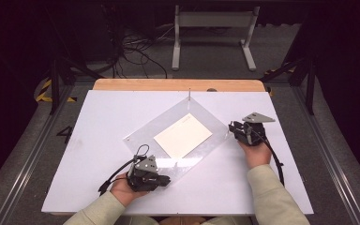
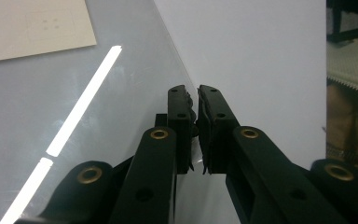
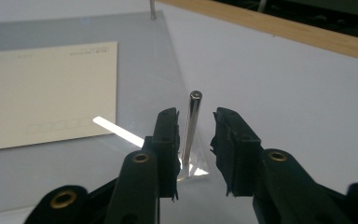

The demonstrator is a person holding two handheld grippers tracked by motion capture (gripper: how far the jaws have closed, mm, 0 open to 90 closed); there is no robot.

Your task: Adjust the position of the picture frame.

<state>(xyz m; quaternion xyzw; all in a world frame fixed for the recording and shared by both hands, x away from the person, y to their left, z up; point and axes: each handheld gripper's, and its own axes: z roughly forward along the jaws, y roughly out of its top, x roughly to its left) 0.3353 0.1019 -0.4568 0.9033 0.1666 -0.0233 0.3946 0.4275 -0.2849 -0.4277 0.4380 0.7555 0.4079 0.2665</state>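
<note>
Left gripper pinched clear sheet's edge; right gripper spread around pin. Likely stiff, slippery; best held at edges.

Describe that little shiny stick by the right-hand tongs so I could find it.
On the white table lies a clear plastic sheet set cornerwise. At its right corner a thin metal pin stands upright between the open right tongs. A twin pin stands at the far corner.

- White frame stand on grey floor, far beyond the table.
- Tangled black cables left of it.
- Yellow-black hazard tape far left.
</note>
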